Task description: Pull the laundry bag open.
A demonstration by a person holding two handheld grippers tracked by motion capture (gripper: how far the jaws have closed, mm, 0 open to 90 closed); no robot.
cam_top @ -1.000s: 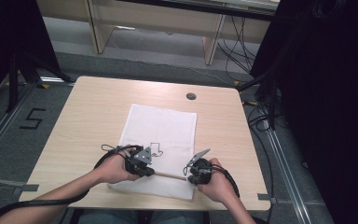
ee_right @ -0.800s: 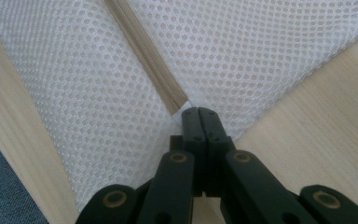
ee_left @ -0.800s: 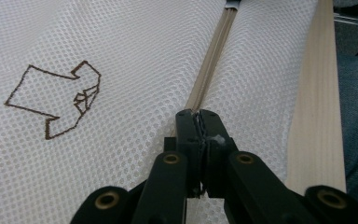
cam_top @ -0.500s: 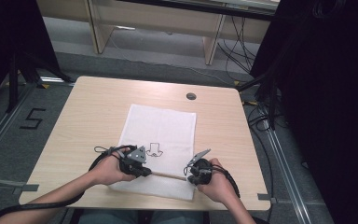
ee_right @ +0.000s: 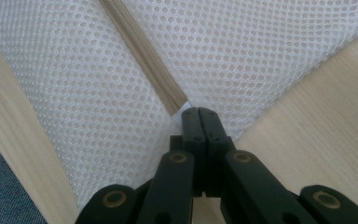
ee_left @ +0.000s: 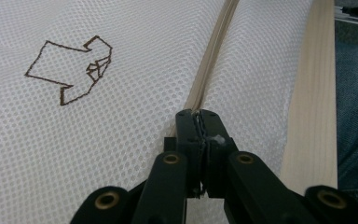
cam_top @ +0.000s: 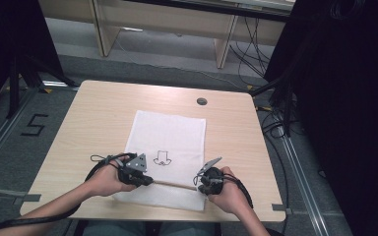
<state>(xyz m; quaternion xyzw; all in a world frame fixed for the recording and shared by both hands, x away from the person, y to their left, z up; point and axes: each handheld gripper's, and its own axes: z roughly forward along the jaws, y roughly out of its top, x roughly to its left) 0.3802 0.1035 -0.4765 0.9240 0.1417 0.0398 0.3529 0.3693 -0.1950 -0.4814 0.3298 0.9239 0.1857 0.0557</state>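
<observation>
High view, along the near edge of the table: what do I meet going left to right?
Left hand-held gripper → beige zipper of the white mesh bag → right hand-held gripper → bare table.

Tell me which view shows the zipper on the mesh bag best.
The left gripper view: the beige zipper runs long and sharp across the white mesh bag. The right gripper view shows only its end at the tongs; the high view shows a thin tan line.

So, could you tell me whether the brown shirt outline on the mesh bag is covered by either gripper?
No, in the high view the shirt outline lies bare on the mesh bag, between the left gripper and the right gripper.
</observation>
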